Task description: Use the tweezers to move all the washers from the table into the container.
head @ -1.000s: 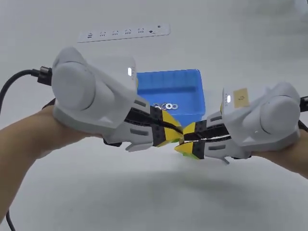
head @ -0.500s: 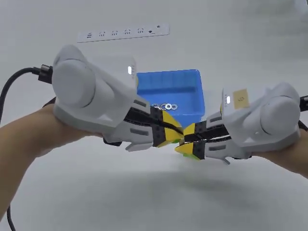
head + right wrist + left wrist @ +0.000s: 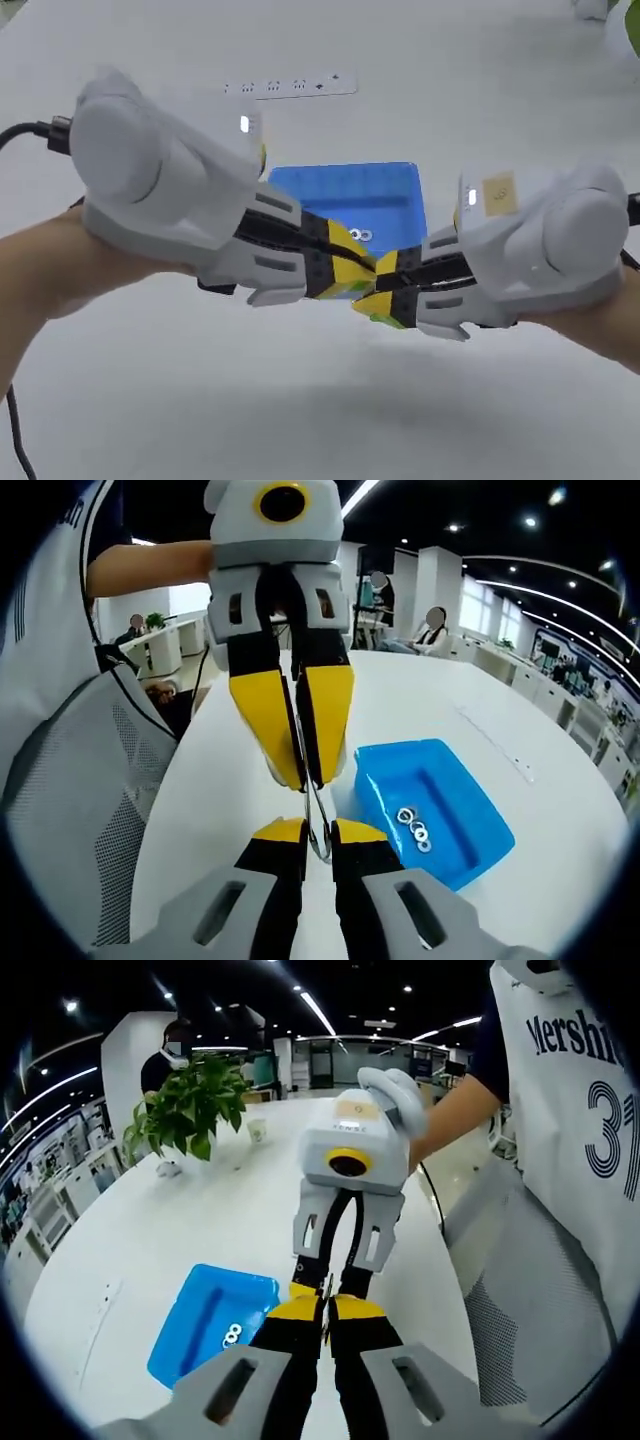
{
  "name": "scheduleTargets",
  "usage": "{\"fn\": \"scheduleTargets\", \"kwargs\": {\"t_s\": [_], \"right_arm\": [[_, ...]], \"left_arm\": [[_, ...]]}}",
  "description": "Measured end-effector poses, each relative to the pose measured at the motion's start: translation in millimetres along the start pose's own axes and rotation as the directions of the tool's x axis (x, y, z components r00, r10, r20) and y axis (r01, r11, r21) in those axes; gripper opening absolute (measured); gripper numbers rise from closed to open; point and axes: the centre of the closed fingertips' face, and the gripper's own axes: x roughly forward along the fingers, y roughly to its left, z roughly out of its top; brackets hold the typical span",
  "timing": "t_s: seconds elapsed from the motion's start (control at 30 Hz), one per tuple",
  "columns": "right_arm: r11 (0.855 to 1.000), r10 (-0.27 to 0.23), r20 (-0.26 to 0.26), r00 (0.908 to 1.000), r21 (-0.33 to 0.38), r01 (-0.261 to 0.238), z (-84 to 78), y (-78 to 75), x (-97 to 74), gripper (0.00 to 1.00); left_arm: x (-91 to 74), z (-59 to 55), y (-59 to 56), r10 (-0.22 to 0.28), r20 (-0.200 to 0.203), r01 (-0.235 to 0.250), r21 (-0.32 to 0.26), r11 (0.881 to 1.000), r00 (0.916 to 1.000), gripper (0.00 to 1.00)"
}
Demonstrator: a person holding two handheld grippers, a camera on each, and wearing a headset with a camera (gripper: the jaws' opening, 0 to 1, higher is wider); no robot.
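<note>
I am pinching the tweezers [image 3: 311, 802] end to end between the narrow-closed left gripper [image 3: 352, 268] and right gripper [image 3: 385, 292], long axis running nine to three o'clock, while the washers [image 3: 360, 235] are lying in the container [image 3: 335, 185] at twelve o'clock, just beyond both tips.

Chunky white-grey shells on left gripper [image 3: 365, 271] and right gripper [image 3: 378, 292], black jaws with yellow tips, tiny white lights. Yellow sticker [image 3: 498, 195] on the right, black cable [image 3: 25, 132] off the left. White mesh jersey [image 3: 560, 1160], dark lettering.
</note>
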Motion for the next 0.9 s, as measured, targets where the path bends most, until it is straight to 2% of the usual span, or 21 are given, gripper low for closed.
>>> {"fn": "scheduleTargets", "kwargs": {"t_s": [0.13, 0.47, 0.67, 0.7, 0.9], "right_arm": [[1.000, -0.028, 0.036, 0.9989, 0.005, 0.028, 13.4, -6.6, -2.8, 0.10], [0.996, -0.063, 0.065, 0.9959, -0.052, 0.066, 39.0, -19.4, -9.6, 0.10], [0.995, -0.070, 0.070, 0.9950, -0.072, 0.075, 47.3, -32.0, -7.4, 0.10], [0.994, -0.077, 0.073, 0.9943, -0.077, 0.083, 48.5, -37.2, -6.3, 0.10], [0.992, -0.087, 0.070, 0.9938, -0.084, 0.093, 47.0, -55.4, -1.4, 0.10]], "left_arm": [[-9.6, 8.8, 5.6, 0.014, 0.008, -0.014, 0.021, 1.000, 0.9999, 0.06], [-25.0, 26.7, 16.5, 0.038, 0.029, -0.040, 0.075, 0.996, 0.9989, 0.06], [-30.3, 30.2, 29.6, 0.050, 0.039, -0.053, 0.091, 0.994, 0.9980, 0.06], [-31.1, 30.2, 34.8, 0.055, 0.041, -0.059, 0.092, 0.994, 0.9976, 0.06], [-26.5, 28.8, 52.9, 0.063, 0.034, -0.066, 0.105, 0.992, 0.9975, 0.06]]}}
